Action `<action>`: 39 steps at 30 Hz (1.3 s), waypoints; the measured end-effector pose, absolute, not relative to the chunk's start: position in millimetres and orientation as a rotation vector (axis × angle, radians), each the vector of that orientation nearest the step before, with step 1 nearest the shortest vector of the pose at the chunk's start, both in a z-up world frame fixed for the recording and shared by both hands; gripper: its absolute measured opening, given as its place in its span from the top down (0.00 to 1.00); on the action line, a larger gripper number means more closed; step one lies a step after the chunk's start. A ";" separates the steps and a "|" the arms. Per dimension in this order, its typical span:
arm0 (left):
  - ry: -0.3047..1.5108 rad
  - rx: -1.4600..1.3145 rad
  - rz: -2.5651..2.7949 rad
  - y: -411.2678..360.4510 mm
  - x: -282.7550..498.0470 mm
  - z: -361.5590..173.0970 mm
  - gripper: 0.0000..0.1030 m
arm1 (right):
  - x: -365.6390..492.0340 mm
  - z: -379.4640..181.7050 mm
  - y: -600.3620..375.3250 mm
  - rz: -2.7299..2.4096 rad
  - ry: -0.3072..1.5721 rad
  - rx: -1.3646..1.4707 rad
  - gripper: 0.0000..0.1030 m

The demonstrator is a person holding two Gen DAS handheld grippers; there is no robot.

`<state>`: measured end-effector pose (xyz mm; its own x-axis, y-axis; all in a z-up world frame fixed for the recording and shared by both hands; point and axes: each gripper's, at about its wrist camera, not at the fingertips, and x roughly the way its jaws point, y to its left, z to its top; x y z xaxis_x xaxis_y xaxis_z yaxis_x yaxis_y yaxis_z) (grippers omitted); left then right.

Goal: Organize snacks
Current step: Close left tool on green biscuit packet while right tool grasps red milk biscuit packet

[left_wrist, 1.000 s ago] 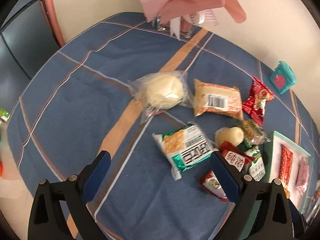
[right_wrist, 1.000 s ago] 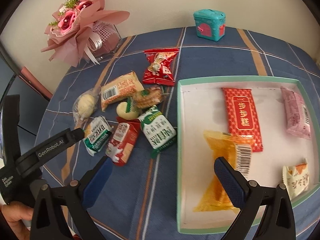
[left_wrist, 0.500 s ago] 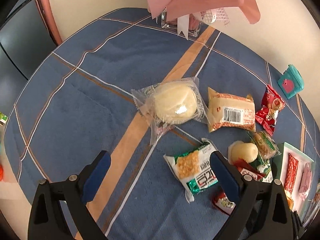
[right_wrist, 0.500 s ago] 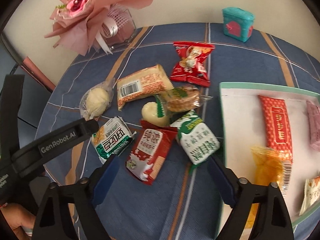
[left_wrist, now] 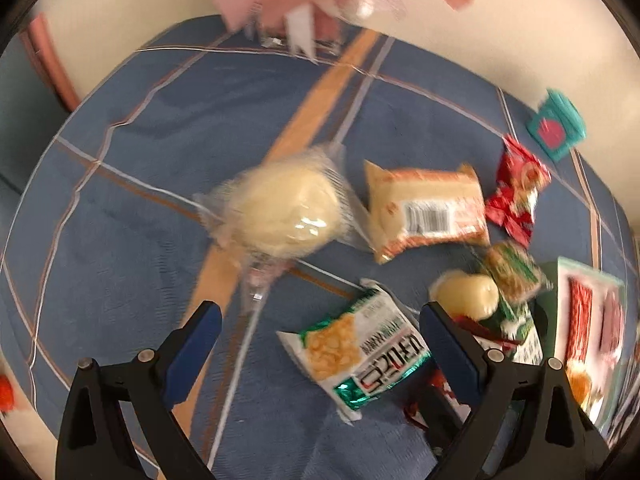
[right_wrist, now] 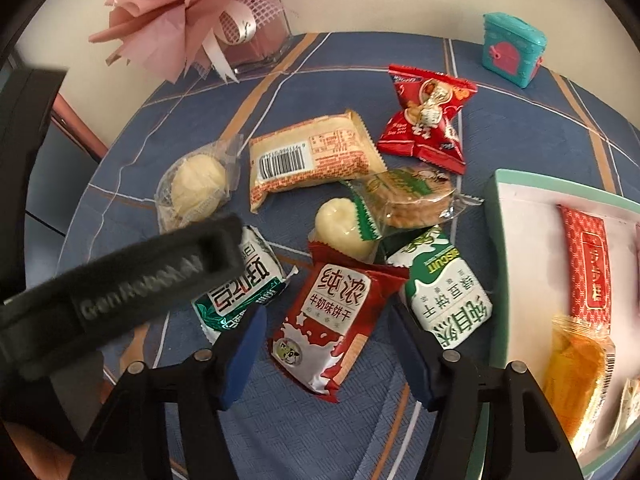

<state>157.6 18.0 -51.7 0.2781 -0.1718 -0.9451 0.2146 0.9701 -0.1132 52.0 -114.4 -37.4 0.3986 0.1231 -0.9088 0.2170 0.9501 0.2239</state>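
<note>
On the blue plaid tabletop (right_wrist: 500, 128), beside the tray (right_wrist: 520, 188), the red milk-biscuit packet (right_wrist: 332, 316) lies between the right gripper (right_wrist: 326, 354)'s closing jaws, not yet pinched. Light, crinkly, slippery: grip across its puffy middle. The left gripper (left_wrist: 320, 344) hangs wide open, holding nothing.

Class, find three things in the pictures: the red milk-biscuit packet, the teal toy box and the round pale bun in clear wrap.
red milk-biscuit packet (right_wrist: 332, 316): right wrist view, middle of its printed front.
teal toy box (right_wrist: 513, 53): right wrist view, its front face.
round pale bun (left_wrist: 286, 210): left wrist view, centre of the bun.
</note>
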 end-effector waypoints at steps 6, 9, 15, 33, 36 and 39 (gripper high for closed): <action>1.319 0.114 -0.312 1.3 154.4 -66.3 0.04 | 52.0 -48.0 -110.1 -0.068 1.189 0.322 0.35; 1.319 0.084 -0.295 5.1 156.7 -67.7 0.04 | 50.2 -49.6 -111.7 -0.067 1.194 0.323 0.35; 1.286 0.039 -0.163 29.4 166.4 -65.2 0.04 | 49.2 -51.6 -109.5 -0.061 1.201 0.315 0.35; 1.307 0.093 -0.186 5.1 151.8 -55.9 0.04 | 56.7 -60.1 -77.2 -0.082 1.231 0.212 0.42; 1.309 0.104 -0.198 -4.4 146.2 -54.0 0.04 | 54.2 -61.0 -79.5 -0.071 1.233 0.223 0.45; 1.321 0.107 -0.212 -6.2 139.3 -54.5 0.04 | 51.7 -61.3 -82.7 -0.056 1.238 0.247 0.49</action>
<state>139.3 -6.2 -54.5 0.2313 -0.0931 -0.9684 0.2139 0.9759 -0.0427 51.7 -82.7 -61.3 0.3286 0.0915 -0.9400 0.1756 0.9720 0.1560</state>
